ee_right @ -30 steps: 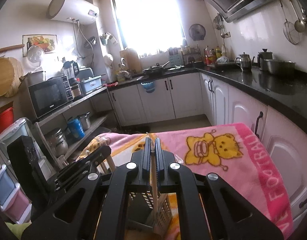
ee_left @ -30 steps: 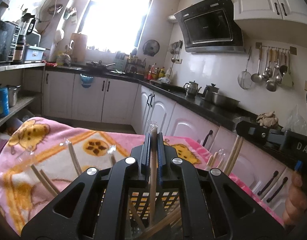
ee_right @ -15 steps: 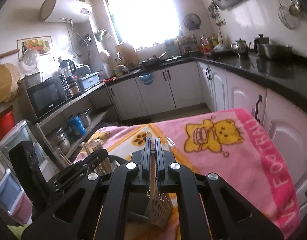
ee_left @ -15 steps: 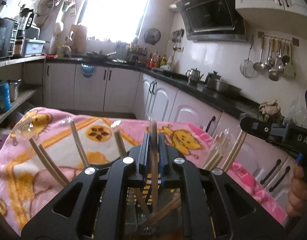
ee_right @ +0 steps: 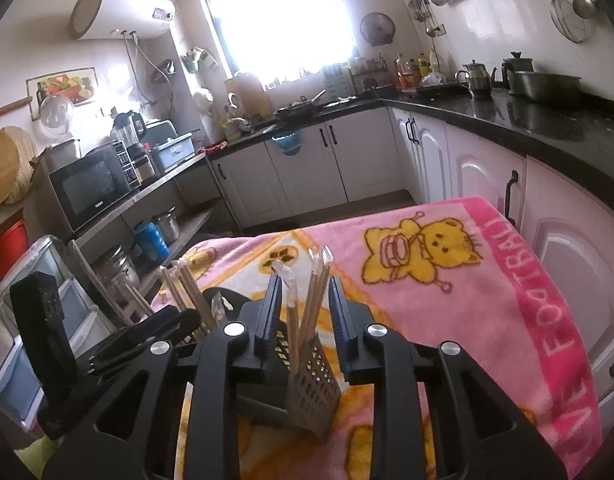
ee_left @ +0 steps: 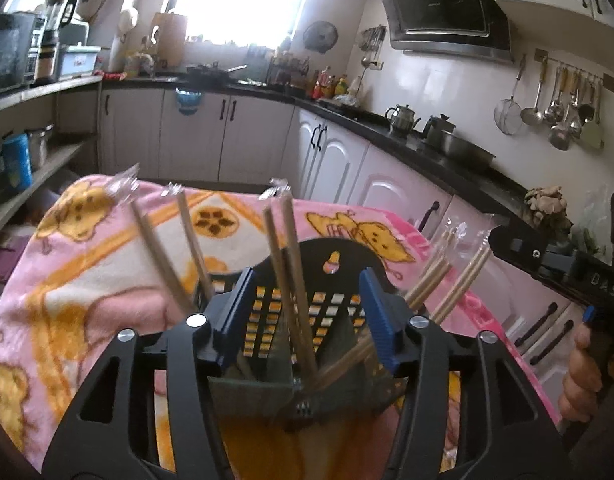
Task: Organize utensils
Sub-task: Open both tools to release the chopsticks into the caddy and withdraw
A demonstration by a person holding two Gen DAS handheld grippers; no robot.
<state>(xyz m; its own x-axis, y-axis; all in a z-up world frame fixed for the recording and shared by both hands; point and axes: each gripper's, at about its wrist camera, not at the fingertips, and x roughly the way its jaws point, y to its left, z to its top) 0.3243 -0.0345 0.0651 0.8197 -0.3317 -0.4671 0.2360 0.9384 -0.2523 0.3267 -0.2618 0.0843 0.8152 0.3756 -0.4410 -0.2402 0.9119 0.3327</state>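
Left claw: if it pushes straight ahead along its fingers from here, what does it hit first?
Most likely the wrapped chopsticks standing between the open jaws of the left claw, then the black slotted utensil holder behind them. Depth is unclear in the fisheye, so the holder's near wall might touch first.

Readable text: two spots
Blanket (ee_right: 547, 344) edge at 3 o'clock reads "FOOTBALL"; right claw (ee_left: 555, 256) body at 3 o'clock shows "DAS".

A pink cartoon-print blanket (ee_right: 447, 280) covers the desk. On it, near the camera, stands 1 dark perforated utensil holder (ee_left: 331, 276) holding wrapped chopsticks (ee_left: 291, 264).
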